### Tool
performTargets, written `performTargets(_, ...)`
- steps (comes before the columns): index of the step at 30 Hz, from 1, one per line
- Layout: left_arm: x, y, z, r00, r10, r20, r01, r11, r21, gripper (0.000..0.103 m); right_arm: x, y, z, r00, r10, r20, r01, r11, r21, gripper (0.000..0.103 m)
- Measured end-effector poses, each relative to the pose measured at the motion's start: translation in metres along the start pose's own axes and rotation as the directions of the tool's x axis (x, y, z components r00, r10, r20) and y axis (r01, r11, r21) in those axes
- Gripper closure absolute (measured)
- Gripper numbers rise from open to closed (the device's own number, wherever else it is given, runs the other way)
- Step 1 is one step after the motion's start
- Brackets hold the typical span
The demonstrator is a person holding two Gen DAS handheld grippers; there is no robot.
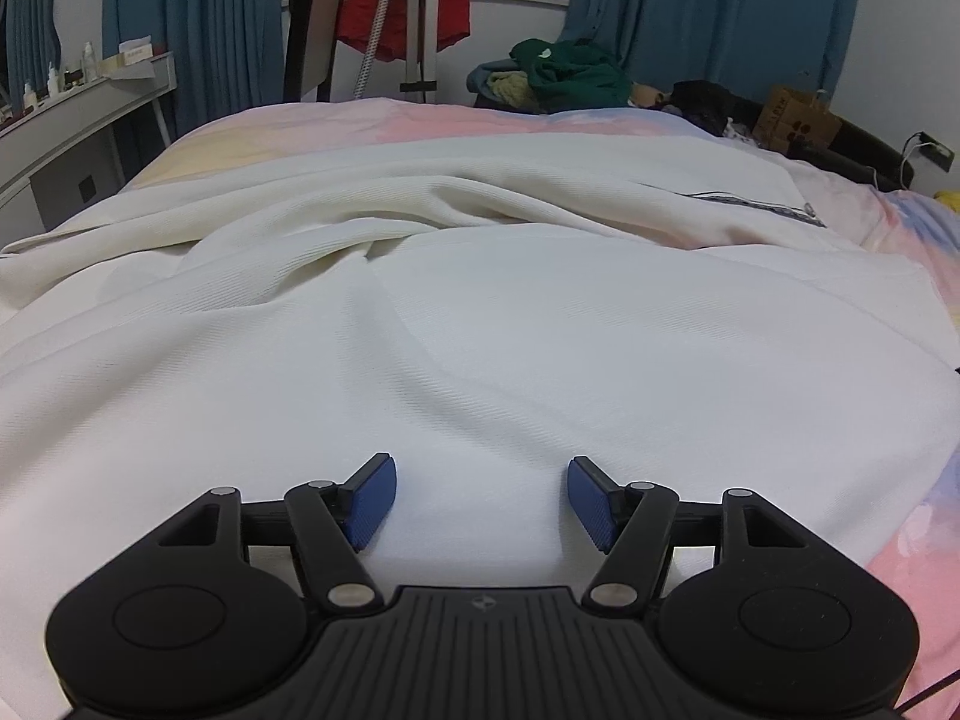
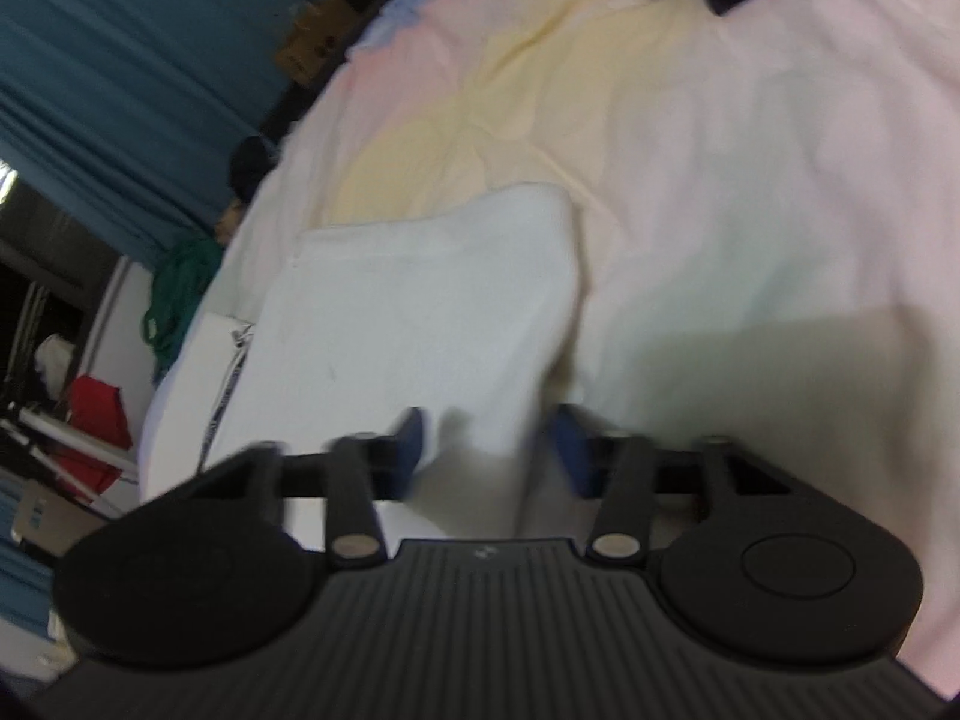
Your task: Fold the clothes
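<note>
No brand or label can be read with certainty: faint printing is seen on the cardboard box [image 1: 795,120] at the far right of the bed [image 1: 912,552], but it is too small to make out, and a small emblem on each claw body is not legible.

The white garment [image 1: 480,324] is spread across the bed, covering most of it in the left wrist view. Its far part is rumpled into long folds; a dark patterned strip [image 1: 756,207] runs along its right far edge. The near part lies fairly flat. The bed's pink and yellow cover is exposed beyond the garment's far edge and along the right side, where open room remains.

The left claw [image 1: 482,501] is held over the near, flat part of the garment with its jaws standing well apart; nothing is gripped, and whether the blue pads [image 1: 375,501] touch the cloth cannot be told.

The right claw [image 2: 489,450] is seen in a blurred view. A bunched end of the garment [image 2: 420,324] lies between its pads, which stand close on either side of it; whether they actually press on the cloth cannot be told for the blur.

A pile of green clothing [image 1: 570,75], a red cloth [image 1: 402,21], teal curtains [image 1: 192,30] and a bench [image 1: 78,114] carrying small bottles are noted beyond the bed. The bed's near edge is cut off by the claw bodies
</note>
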State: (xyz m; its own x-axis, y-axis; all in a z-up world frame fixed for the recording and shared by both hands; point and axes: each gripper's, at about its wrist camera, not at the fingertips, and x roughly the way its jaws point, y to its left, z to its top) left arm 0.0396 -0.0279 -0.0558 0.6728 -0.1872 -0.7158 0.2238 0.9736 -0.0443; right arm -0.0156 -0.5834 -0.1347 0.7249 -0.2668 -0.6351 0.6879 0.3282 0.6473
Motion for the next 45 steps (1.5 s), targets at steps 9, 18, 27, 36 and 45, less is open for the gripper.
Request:
performTargets(9,-0.007,0.003,0.001,0.999,-0.036,0.010,0.036,0.999,-0.025,0.038,-0.036,0.005,0.009,0.989,0.056,0.136,-0.045,0.995,-0.086,0.098)
performTargets(18,-0.030,0.000,-0.005,0.997,-0.071,0.035,0.072,0.997,-0.026,0.038,-0.062,-0.013,0.005,0.977,-0.138,0.163,0.145,0.989,-0.029,0.097)
performTargets(27,-0.035,0.004,-0.004,0.997,-0.064,0.051,0.067,0.995,-0.075,0.038,-0.090,0.002,0.008,0.916,-0.236,0.325,0.269,0.961,-0.061,0.056)
performTargets(36,-0.024,0.007,-0.001,0.997,-0.056,0.046,0.061,0.993,-0.104,0.038,0.007,0.116,-0.034,0.998,0.060,-0.024,-0.063,0.978,-0.199,0.055)
performTargets(45,-0.011,0.012,-0.001,0.994,-0.100,0.033,0.104,0.987,-0.123,0.038,0.128,0.114,-0.041,0.970,0.241,-0.040,-0.241,0.970,0.017,0.057)
